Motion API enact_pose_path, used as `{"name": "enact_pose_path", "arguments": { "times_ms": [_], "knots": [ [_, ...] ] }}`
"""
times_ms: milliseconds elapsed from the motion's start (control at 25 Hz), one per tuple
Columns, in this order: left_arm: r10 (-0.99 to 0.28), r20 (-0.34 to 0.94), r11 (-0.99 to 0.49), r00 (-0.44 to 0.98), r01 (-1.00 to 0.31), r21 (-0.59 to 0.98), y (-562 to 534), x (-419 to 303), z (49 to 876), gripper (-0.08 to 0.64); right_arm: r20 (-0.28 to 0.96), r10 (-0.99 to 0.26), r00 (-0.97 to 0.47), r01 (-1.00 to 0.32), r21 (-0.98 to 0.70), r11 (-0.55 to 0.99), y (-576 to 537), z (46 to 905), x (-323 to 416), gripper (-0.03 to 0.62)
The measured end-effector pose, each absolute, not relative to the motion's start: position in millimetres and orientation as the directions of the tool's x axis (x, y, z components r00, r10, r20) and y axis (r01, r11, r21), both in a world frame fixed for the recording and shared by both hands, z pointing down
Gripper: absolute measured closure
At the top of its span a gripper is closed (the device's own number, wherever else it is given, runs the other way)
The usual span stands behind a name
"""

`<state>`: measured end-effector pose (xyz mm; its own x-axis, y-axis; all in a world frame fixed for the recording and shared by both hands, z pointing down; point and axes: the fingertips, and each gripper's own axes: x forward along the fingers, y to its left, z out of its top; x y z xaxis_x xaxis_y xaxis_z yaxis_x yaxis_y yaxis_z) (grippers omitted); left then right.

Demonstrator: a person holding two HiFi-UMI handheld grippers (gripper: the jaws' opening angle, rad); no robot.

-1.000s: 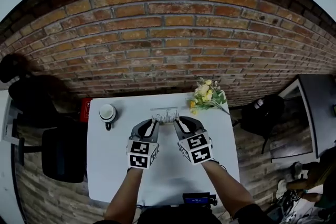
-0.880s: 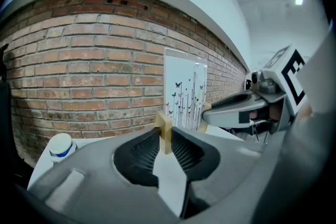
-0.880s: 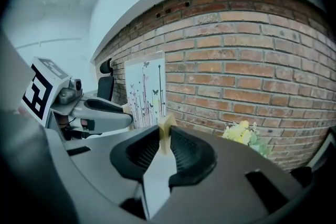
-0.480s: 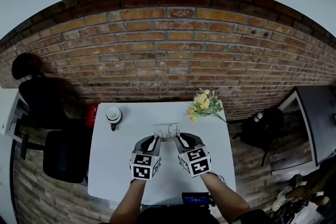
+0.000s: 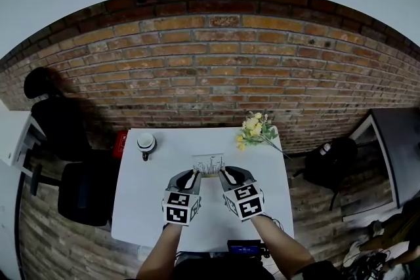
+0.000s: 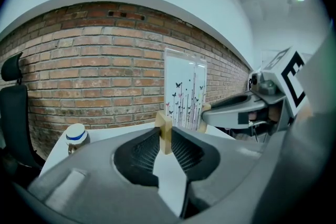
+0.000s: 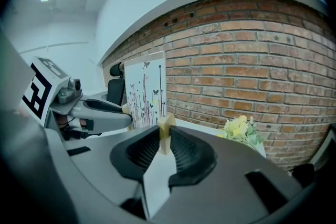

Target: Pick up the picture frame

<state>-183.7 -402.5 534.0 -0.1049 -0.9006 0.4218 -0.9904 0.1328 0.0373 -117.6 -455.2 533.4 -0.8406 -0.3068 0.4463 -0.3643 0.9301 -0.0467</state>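
The picture frame [image 5: 209,164] is a clear panel printed with thin flowers and butterflies, standing on two pale wooden blocks. It is held upright between both grippers over the white table [image 5: 138,206]. My left gripper [image 5: 191,174] is shut on the frame's left wooden block [image 6: 164,132]. The right gripper [image 5: 227,172] is shut on the right wooden block [image 7: 166,131]. In the left gripper view the panel [image 6: 184,94] rises just beyond the jaws. In the right gripper view the panel [image 7: 147,89] stands to the left, with the other gripper's finger [image 7: 100,113] beside it.
A white lidded cup [image 5: 146,142] stands at the table's far left corner. Yellow flowers [image 5: 256,130] lie at the far right corner. A brick wall [image 5: 210,69] runs behind the table. A black chair [image 5: 69,141] is on the left, a black bag [image 5: 331,160] on the right, and a small device [image 5: 246,248] at the near edge.
Both grippers, still shut on the frame's blocks, have drawn the frame back toward the table's near side and slightly up. The head view has shifted, showing more wall.
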Motion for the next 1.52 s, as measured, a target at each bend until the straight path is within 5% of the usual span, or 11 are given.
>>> {"name": "enact_pose_path", "arguments": {
  "times_ms": [1520],
  "knots": [
    [-0.896, 0.442, -0.003, 0.042, -0.996, 0.090, -192, -155, 556, 0.486, 0.489, -0.415, -0.767, -0.502, -0.055, 0.863, -236, 554, -82, 0.522]
  ]
}}
